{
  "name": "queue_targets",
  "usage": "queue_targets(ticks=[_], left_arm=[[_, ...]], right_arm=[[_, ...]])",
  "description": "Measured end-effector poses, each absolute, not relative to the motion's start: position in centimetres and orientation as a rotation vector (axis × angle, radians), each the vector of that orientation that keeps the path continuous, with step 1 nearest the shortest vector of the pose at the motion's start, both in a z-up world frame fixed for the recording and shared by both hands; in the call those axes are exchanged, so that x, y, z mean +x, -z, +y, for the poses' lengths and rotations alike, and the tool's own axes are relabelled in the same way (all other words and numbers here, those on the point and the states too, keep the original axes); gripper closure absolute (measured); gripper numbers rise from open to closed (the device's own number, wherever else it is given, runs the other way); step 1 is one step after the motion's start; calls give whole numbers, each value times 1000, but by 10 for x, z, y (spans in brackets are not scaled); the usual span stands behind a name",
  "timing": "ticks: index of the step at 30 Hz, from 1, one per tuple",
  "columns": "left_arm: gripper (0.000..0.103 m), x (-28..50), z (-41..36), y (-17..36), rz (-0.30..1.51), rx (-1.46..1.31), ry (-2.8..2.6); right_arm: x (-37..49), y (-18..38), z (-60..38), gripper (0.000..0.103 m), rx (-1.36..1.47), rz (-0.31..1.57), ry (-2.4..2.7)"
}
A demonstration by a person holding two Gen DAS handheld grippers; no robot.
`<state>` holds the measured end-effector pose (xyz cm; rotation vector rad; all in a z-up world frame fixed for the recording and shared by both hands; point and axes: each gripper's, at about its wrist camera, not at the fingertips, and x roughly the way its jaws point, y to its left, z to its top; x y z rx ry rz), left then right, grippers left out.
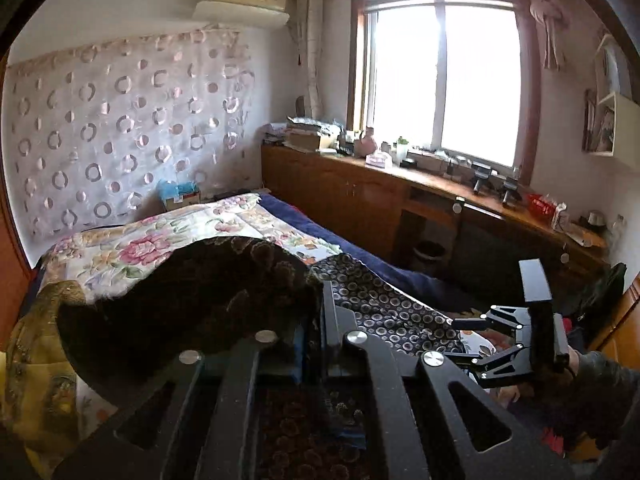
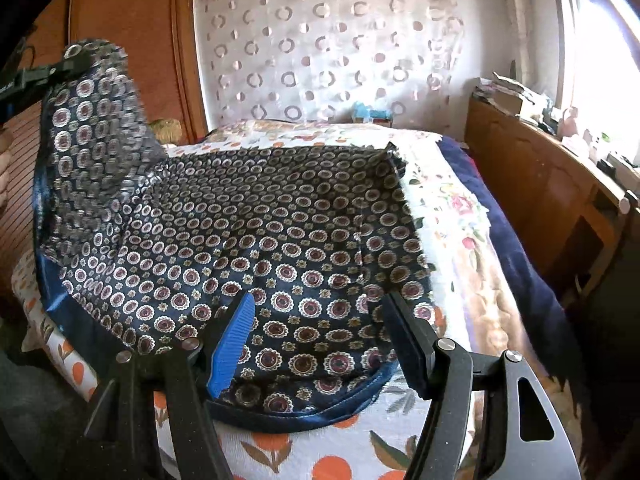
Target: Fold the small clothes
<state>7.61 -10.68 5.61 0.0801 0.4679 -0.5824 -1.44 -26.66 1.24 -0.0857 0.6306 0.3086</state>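
Left gripper (image 2: 70, 65) pinching corner of patterned garment (image 2: 260, 240), lifted at far left. Right gripper (image 2: 320, 340) spread, hovering over near hem. Garment lies on floral bedspread (image 2: 452, 200).

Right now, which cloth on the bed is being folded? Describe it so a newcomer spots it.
Start at the bed with its floral cover. On its near end lies the dark navy garment, dotted with small ringed medallions and edged by a plain blue hem. Only it has one corner pinched and lifted, by the left gripper.

No legible text, label, brand, number or sign found in either view; print on boxes along the window counter (image 1: 460, 178) too small to read.
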Motion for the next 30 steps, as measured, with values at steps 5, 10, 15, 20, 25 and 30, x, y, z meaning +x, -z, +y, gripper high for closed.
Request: queue_targets(ticks=[5,10,15,20,25,30], left_arm=[[61,81,-112,-39,527,71,598],[56,77,-113,-23,541,100,550],[29,73,-98,-7,553,93,495],[29,64,-73,11,570,65,436],[29,58,-54,26,596,49,395],[29,59,-42,37,614,13,373]], right_arm=[[-17,-12,-268,35,-78,622,-318],[-11,-13,-261,35,-82,615,-338],[3,-17,-246,35,-83,603,-369],[31,-18,-225,35,-124,620,-413],[65,-10,-205,35,-191,706,-451],[96,0,-186,35,-260,788,-480]])
